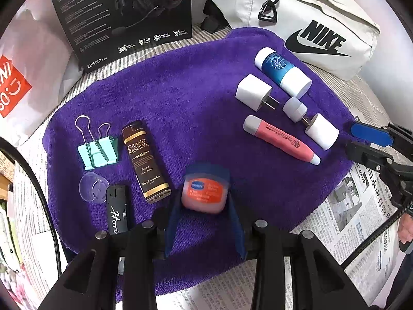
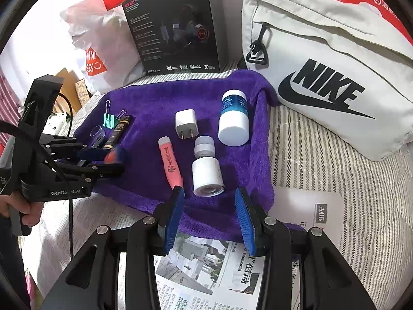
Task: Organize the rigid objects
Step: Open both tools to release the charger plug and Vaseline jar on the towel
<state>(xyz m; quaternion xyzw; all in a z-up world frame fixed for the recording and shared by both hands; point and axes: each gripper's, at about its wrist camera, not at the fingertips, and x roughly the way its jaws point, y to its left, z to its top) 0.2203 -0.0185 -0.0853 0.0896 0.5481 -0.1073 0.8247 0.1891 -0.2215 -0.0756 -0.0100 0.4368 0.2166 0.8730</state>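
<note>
A purple towel (image 1: pixel 196 98) lies over newspaper (image 2: pixel 206 271) on a striped bed sheet (image 2: pixel 322 155), with a white Nike bag (image 2: pixel 335 64) at its far right. On the towel's right side sit a blue-banded white bottle (image 1: pixel 282 71), a white charger plug (image 1: pixel 254 93) and a pink tube (image 1: pixel 280 139); on its left, a brown Grand Reserve box (image 1: pixel 144 160) and a mint binder clip (image 1: pixel 98 147). The left claw (image 1: pixel 204 201) grips a small Vaseline jar (image 1: pixel 205 193) at the towel's near edge. The right claw (image 2: pixel 210 206) hangs open, holding nothing.
</note>
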